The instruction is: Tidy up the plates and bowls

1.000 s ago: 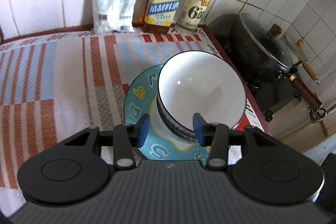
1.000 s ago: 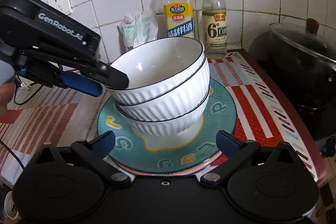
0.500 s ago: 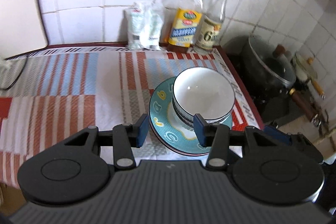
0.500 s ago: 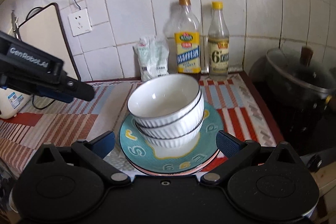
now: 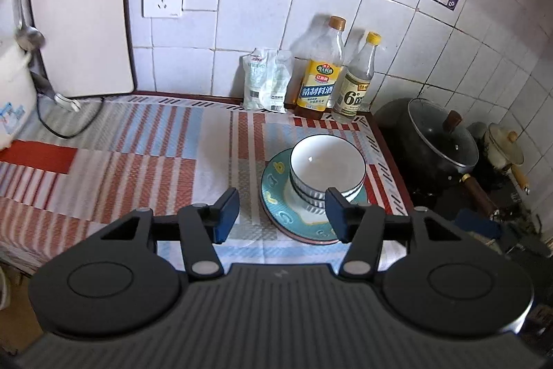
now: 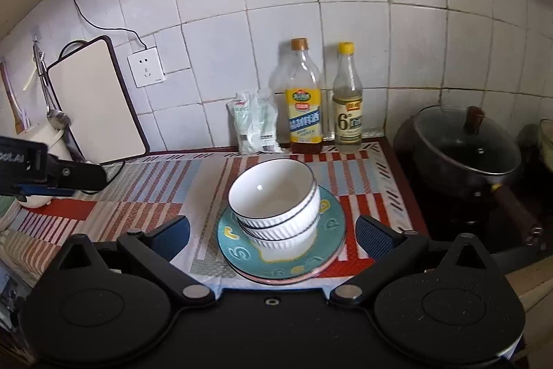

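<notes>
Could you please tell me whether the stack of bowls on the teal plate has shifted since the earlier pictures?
No. The stack of bowls sits on the same spot of the teal plate, in front of the two bottles; only the cameras have backed away.

Striped cloth [image 6: 145,192] covers the counter [image 6: 392,147], bearing stacked plates [image 6: 331,227].

Left hand-held gripper [image 5: 281,210]: black ribbed housing, round black discs, silver pivot screws, blue finger pads [image 5: 226,213]. Right hand-held gripper [image 6: 273,236]: same build.
</notes>
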{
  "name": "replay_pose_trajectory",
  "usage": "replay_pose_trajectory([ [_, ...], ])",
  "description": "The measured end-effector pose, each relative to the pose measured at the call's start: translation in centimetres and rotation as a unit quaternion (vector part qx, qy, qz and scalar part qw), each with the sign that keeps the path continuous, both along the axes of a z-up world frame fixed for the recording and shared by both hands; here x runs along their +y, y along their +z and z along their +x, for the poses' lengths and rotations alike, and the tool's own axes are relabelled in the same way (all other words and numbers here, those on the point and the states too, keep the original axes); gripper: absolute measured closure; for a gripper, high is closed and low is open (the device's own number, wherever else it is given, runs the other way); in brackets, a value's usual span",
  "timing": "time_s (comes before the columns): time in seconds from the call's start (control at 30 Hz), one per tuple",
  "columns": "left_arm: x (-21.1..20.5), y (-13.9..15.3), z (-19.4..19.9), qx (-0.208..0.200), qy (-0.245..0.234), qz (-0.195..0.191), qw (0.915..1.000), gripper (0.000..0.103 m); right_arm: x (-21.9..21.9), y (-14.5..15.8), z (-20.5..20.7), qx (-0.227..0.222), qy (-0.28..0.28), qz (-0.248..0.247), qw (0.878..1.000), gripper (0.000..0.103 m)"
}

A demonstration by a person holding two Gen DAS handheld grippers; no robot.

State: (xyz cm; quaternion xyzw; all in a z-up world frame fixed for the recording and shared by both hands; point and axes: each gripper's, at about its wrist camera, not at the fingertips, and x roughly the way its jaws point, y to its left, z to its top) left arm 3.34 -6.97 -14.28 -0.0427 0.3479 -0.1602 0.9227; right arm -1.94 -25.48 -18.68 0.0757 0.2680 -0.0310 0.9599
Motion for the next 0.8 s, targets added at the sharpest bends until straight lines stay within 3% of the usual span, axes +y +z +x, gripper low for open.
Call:
replay_pose_trajectory([
  [0.37,1.0,0.7,-4.0,-0.001,0.005,0.034,0.9994,0.041,-0.6,1.9,-3.0,0.017,-0.016,-0.011,1.000,0.000],
  [0.47,1.4,0.6,-4.5,0.002,0.009,0.041,0.9991,0.040,0.3,2.6,-3.5,0.042,-0.018,-0.045,0.998,0.000],
  [0.6,1.6,0.5,-4.8,0.005,0.014,0.057,0.9983,0.039,1.6,3.4,-4.5,0.033,-0.015,-0.074,0.997,0.000],
  [0.7,1.6,0.5,-5.0,0.002,0.013,0.060,0.9981,0.033,1.8,3.7,-4.8,0.028,-0.010,-0.069,0.997,0.000],
  [0.8,1.6,0.5,-5.3,-0.007,0.012,0.057,0.9983,0.019,1.6,3.9,-5.1,0.025,-0.015,-0.063,0.998,0.000],
])
